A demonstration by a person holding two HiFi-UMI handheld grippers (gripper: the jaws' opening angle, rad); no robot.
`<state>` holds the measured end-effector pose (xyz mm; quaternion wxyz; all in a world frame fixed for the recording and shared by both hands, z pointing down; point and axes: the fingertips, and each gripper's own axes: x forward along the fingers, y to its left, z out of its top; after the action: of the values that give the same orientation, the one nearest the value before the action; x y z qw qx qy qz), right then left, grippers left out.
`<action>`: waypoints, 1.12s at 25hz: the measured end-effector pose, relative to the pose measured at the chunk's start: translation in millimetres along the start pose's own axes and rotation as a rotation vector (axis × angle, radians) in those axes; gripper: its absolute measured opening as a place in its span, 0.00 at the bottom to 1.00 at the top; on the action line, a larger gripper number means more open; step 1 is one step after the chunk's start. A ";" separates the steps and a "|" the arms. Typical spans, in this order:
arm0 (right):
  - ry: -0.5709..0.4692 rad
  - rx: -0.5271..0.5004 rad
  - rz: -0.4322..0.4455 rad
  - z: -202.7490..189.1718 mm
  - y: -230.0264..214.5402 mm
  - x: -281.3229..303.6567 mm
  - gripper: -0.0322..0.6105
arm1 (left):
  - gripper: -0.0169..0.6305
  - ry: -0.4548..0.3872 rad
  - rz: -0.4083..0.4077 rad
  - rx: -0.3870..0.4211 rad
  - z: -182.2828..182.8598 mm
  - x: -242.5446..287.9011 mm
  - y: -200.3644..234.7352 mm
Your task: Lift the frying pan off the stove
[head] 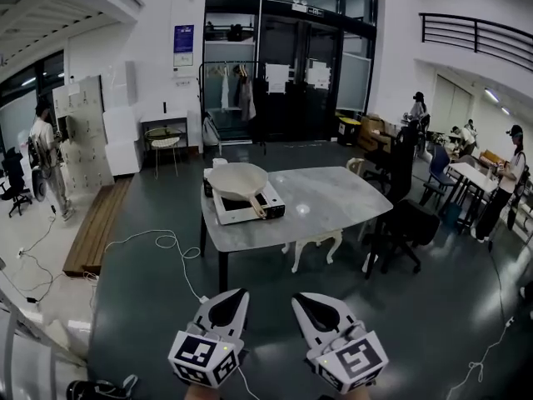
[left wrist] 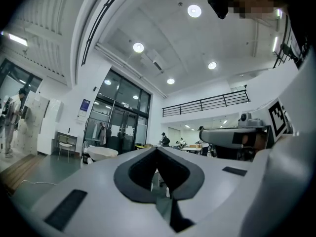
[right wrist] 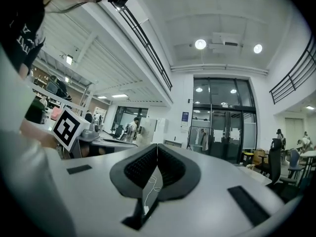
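A cream frying pan [head: 236, 178] with a wooden handle [head: 256, 207] sits on a white portable stove [head: 246, 204] at the left end of a grey marble-top table [head: 325, 200], well ahead of me. In the left gripper view the pan [left wrist: 102, 153] shows small and far off. Both grippers hang low at the frame's bottom, far from the table. My left gripper [head: 241, 292] is shut and empty; in its own view the left gripper [left wrist: 157, 149] has its jaws together. My right gripper [head: 296, 297] is shut and empty too, and in its own view the right gripper [right wrist: 157, 146] also has its jaws together.
Dark floor lies between me and the table, crossed by a white cable [head: 166, 244]. A white chair [head: 316, 247] stands under the table and a black office chair [head: 408, 227] at its right. A wooden bench [head: 100, 223] runs along the left. People stand at both sides of the room.
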<state>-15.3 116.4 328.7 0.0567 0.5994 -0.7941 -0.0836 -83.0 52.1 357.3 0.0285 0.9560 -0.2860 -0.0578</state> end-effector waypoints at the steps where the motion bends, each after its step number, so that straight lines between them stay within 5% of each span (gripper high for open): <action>1: 0.003 -0.002 -0.002 -0.7 -2.4 8.8 0.09 | 0.04 0.003 -0.003 0.002 0.3 5.4 6.5; 13: 0.026 -0.009 -0.005 -13.9 -29.0 66.3 0.09 | 0.04 0.005 0.033 -0.001 1.9 39.7 64.6; 28: -0.006 0.084 0.065 -42.0 -139.1 150.6 0.09 | 0.04 0.103 0.079 0.053 -19.3 157.5 100.6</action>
<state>82.4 -68.4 340.3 0.0319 0.5750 -0.8160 -0.0504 -4.6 -118.1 370.4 0.0201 0.9461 -0.3231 0.0003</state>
